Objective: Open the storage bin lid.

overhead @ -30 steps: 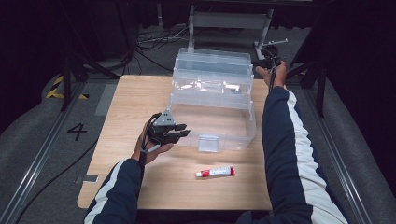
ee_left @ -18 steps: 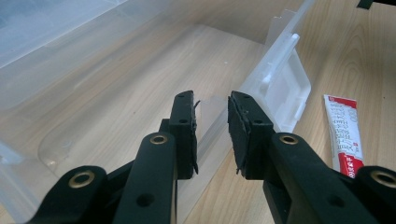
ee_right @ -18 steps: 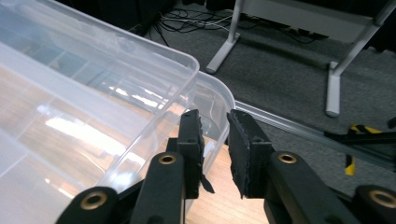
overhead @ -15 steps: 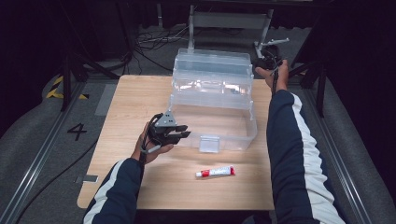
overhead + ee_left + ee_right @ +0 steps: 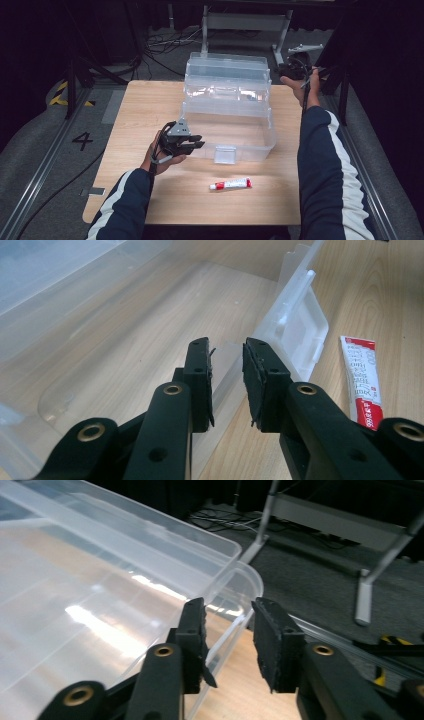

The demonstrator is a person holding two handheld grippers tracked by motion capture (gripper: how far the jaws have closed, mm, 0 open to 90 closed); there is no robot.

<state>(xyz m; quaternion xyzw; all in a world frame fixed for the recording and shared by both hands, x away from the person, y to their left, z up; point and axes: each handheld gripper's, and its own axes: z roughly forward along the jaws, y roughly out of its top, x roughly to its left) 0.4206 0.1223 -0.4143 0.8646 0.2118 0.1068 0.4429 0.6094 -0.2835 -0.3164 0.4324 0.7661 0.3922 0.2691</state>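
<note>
Toothpaste, one tube (image 5: pixel 230 184), white with red ends, lies flat near the front edge of the wooden table (image 5: pixel 140 115), well clear of both hands; in the left gripper view it sits to the right of the jaws (image 5: pixel 363 382). Just behind it stands one clear plastic storage box (image 5: pixel 227 132), its front latch flap (image 5: pixel 224 154) hanging down toward the tube. The left gripper (image 5: pixel 192 145) rests at the box's left front wall; in the left gripper view (image 5: pixel 227 385) its two black jaws straddle the thin clear edge of that wall, a narrow gap between the pads, and whether the pads press the plastic cannot be told. The box's one lid (image 5: pixel 227 75) stands swung open behind the tub, tilted back toward the far side of the table. The right gripper (image 5: pixel 295 70) hangs at the lid's far right corner; its jaws have just been opening, and in the right gripper view (image 5: pixel 228 645) they stand apart with the lid's rounded rim (image 5: pixel 250 587) just beyond them, nothing pinched. Beyond the table, cables (image 5: pixel 165 45) trail over the dark floor beside a grey metal stand (image 5: pixel 245 22).
</note>
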